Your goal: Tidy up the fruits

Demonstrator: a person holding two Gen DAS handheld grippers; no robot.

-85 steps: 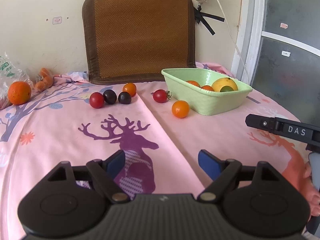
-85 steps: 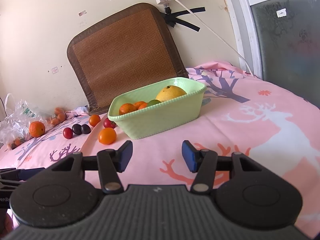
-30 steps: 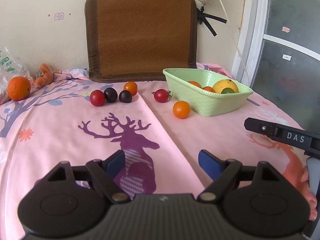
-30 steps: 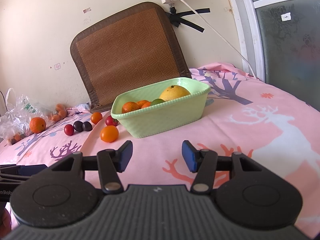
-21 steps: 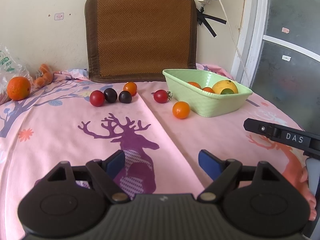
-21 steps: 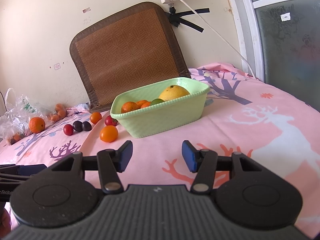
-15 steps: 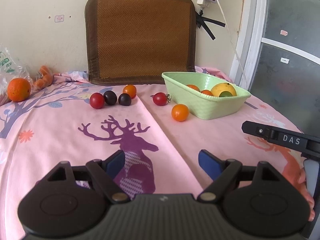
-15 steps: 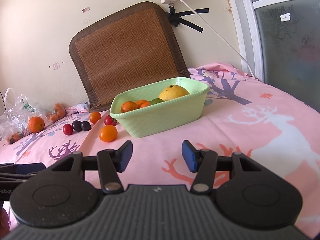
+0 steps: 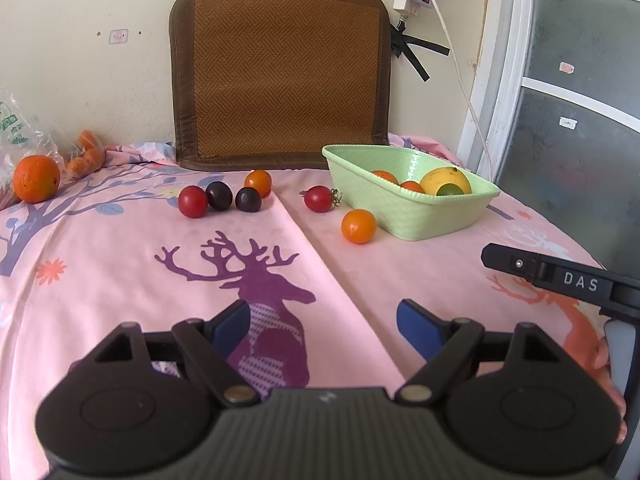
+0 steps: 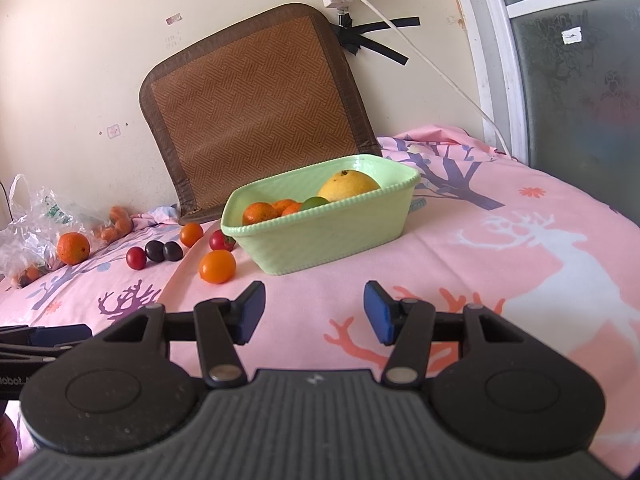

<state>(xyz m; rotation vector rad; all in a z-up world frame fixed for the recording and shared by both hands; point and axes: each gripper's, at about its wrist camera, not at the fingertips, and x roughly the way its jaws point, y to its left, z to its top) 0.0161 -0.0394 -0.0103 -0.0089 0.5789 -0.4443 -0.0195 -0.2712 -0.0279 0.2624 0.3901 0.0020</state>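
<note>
Both tools hang low over the pink deer-print cloth (image 9: 100, 264) with nothing in them: the left gripper (image 9: 324, 320) has its blue pads spread wide, and the right gripper (image 10: 312, 312) is likewise parted and empty. The pale green ribbed plastic basket (image 10: 332, 240) sits far right on the cloth and already holds a big yellow citrus (image 10: 348, 186), a small green lime (image 10: 316, 202) and some orange mandarins (image 10: 260, 213).

Loose fruit lies to its left. Nearest the basket is a small orange round tomato (image 9: 359, 226), just beside its near-left corner. Farther back is a red tomato with a green stem (image 9: 319, 199), then a row of a red cherry tomato (image 9: 192, 201), two dark plums (image 9: 219, 195) and another orange tomato (image 9: 258, 178). A large orange (image 9: 36, 179) rests far left by a clear plastic bag (image 9: 16, 128).

The step in hand looks like reaching for a loose fruit, most likely the tomato by the basket. To do it well, come in low and level, straddle the fruit at its widest part, and close gently, since tomato skin bruises and a round fruit can roll on soft cloth. Lift clear of the basket rim before releasing.
</note>
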